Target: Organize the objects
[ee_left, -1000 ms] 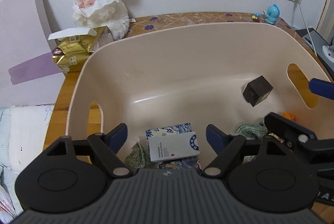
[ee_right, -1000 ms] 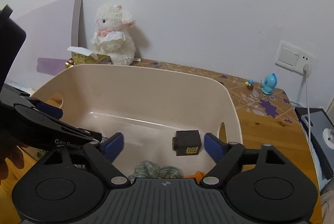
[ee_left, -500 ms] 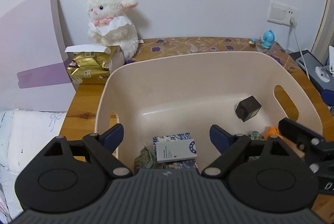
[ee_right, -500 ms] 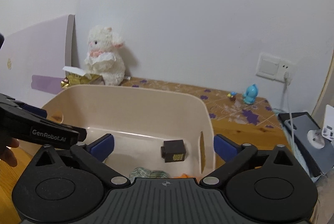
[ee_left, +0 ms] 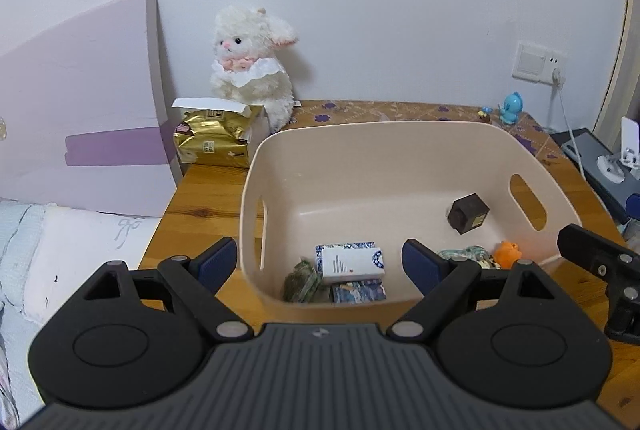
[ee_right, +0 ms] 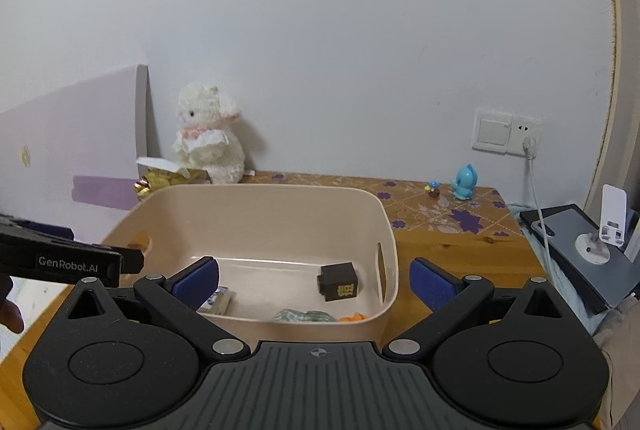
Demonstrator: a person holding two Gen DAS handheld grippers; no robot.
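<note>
Both tools held just short of the beige bin (ee_left: 360,137), which sits on a wooden table (ee_left: 208,189) against a white wall. L gripper (ee_left: 320,262) is spread wide, nothing between its blue pads (ee_left: 218,262); in its view the bin fills the centre-right of frame. R gripper (ee_right: 314,282) likewise gaping & empty, blue pads (ee_right: 434,286) either side of the bin's near right corner. R tool's black body pokes into the lower right of the left view; the L tool shows at the left edge of the right view w/ a "GenRobot.AI" label.

Inside the bin, all on the floor of it:
- dark brown cube (ee_left: 468,211) w/ gold mark, right side, near the handle slot
- white card box (ee_left: 352,264) lying on blue-patterned items, bottom centre
- greenish packet (ee_left: 300,282) just left of that, touching it
- green checked cloth (ee_left: 464,254) & small orange toy (ee_left: 507,254), lower right corner, side by side

Outside the bin: white plush bunny (ee_left: 252,69) upper centre-left against the wall; gold tissue pack (ee_left: 212,141) just in front & left of it, beside the bin's far left corner. Lilac board (ee_left: 80,101) leans at far left. Tiny blue figurine (ee_left: 511,107) & wall socket (ee_left: 538,67) upper right. Dark tablet w/ white stand (ee_right: 588,242) at right edge of right view, off the table.
</note>
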